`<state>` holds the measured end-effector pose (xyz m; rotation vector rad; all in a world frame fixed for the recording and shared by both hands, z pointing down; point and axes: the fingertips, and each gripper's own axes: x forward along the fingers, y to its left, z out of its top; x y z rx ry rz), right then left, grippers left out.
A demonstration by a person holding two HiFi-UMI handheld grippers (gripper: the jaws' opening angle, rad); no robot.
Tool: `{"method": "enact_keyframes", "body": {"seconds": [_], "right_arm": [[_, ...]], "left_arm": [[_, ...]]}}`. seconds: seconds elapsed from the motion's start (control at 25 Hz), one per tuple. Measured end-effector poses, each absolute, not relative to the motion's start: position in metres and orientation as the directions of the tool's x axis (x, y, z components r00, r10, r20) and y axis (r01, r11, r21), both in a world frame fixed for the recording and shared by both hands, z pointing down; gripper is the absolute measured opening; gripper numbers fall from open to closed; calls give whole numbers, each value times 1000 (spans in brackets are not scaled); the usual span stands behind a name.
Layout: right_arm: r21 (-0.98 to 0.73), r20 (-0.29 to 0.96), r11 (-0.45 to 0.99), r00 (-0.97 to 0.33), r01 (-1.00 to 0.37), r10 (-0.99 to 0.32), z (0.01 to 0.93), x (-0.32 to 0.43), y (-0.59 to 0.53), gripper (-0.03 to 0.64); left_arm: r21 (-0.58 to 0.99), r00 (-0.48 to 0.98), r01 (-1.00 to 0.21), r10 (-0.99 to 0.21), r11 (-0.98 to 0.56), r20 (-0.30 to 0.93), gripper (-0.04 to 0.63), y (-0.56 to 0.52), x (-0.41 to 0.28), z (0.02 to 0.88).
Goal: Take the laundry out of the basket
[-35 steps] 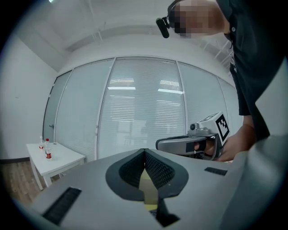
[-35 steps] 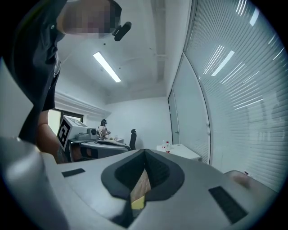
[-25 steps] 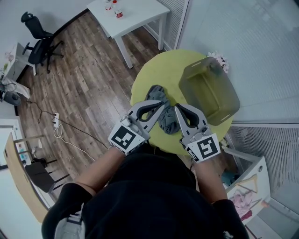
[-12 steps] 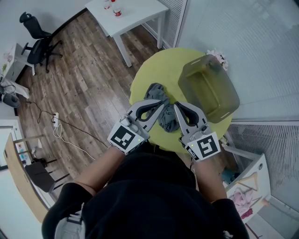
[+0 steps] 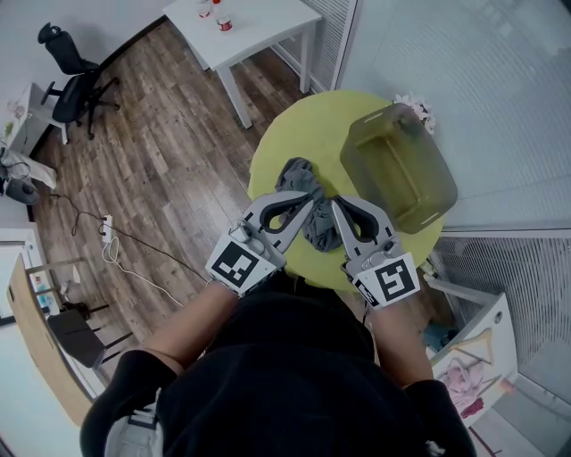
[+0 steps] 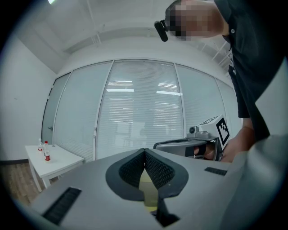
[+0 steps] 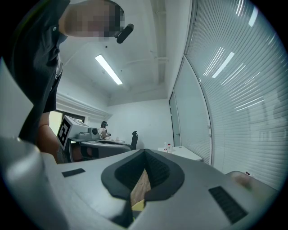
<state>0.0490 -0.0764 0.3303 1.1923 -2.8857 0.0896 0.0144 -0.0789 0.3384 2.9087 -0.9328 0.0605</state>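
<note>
Laundry (image 5: 302,177) on table (image 5: 299,134) between left tongs (image 5: 310,200) and right tongs (image 5: 336,204); both pressed together, empty.

An office room with a wood-plank floor (image 5: 169,134), where a black swivel chair (image 5: 71,85) stands near the wall and small bottles (image 5: 225,24) sit near one edge of a white table (image 5: 268,31). Glass partitions (image 6: 139,112) with slatted blinds close one side. A strip light (image 7: 108,69) crosses the white ceiling, and a power strip (image 5: 107,229) trails cable over the floor.
</note>
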Motion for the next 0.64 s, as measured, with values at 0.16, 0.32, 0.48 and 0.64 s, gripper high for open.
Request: {"method": "enact_keyframes", "body": {"seconds": [0.16, 0.32, 0.48, 0.64], "right_arm": [[-45, 39, 709, -710, -704, -703, 330, 48, -75, 21], [-40, 41, 712, -713, -701, -700, 330, 47, -74, 21], [-39, 42, 714, -715, -699, -698, 330, 48, -73, 21], [-39, 42, 715, -716, -698, -697, 331, 50, -71, 21]], "left_arm": [[70, 815, -580, -576, -812, 63, 10, -79, 15, 338], [70, 816, -578, -575, -813, 64, 9, -78, 16, 337], [69, 815, -579, -576, -812, 67, 10, -77, 17, 337], [65, 815, -579, -576, -813, 66, 11, -76, 18, 339]]}}
